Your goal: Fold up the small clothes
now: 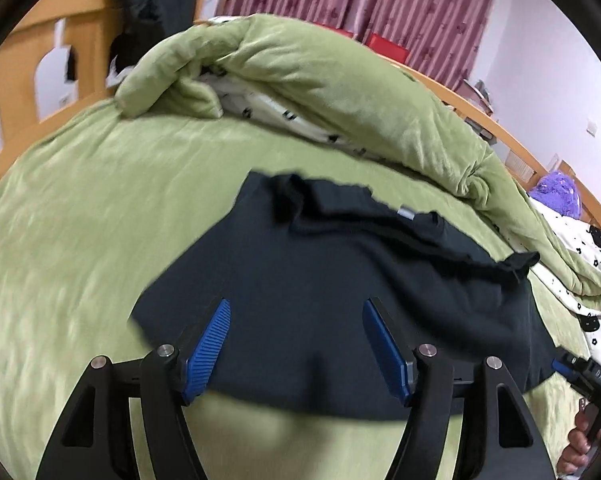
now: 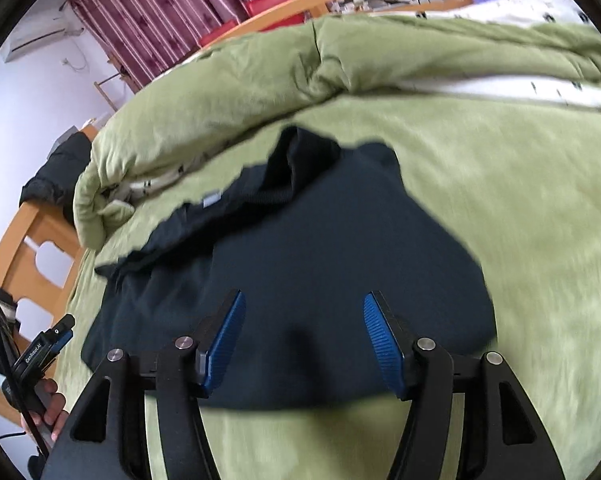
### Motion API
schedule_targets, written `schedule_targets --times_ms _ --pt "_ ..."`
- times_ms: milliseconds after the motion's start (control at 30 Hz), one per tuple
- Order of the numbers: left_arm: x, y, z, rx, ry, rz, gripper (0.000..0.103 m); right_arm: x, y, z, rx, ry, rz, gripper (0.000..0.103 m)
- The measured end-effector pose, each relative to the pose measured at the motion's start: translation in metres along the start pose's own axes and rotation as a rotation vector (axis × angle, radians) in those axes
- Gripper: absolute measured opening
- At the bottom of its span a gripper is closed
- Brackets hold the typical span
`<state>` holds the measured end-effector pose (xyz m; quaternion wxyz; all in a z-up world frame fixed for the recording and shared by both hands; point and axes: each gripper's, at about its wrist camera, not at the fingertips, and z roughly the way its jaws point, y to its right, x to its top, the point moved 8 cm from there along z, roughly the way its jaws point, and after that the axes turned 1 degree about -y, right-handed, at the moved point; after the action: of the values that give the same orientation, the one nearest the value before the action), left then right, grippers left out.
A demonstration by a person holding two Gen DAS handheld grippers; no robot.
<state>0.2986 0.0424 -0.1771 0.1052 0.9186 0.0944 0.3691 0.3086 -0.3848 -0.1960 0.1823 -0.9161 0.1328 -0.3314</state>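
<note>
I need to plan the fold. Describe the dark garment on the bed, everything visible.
The dark garment is navy-black, soft knit-looking cloth, lying mostly flat on the green bedsheet. Its far edge is bunched and rumpled, with a small pale label showing there. The near hem runs roughly straight. Both the left gripper and right gripper hang open above it, gripping nothing.

Pretty ordinary bedroom. Most of the view is a bed covered with a green sheet (image 1: 100, 208), and a green quilt (image 1: 300, 80) with a white patterned underside is bunched up along the far side. The bed frame (image 1: 24, 52) is light orange wood with cutouts, and a black jacket (image 1: 148, 4) hangs over it. Maroon striped curtains (image 1: 380, 0) cover the far wall, with pale lilac walls (image 1: 548, 40) on either side. There's an air conditioner (image 2: 36, 40) mounted high up, and a purple plush toy (image 1: 560, 196) at the far right.
</note>
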Motion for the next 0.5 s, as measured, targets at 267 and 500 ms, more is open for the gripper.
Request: schedule_targets --times_ms 267,500 --pt "-0.06 -0.045 0.005 -0.038 -0.083 -0.147 0.067 -0.065 0.026 0.009 -0.072 -0.069 0.027 0.065" --pt "-0.068 -0.052 0.03 -0.123 -0.115 -0.217 0.069 -0.069 0.046 0.021 -0.049 -0.051 0.116 0.067"
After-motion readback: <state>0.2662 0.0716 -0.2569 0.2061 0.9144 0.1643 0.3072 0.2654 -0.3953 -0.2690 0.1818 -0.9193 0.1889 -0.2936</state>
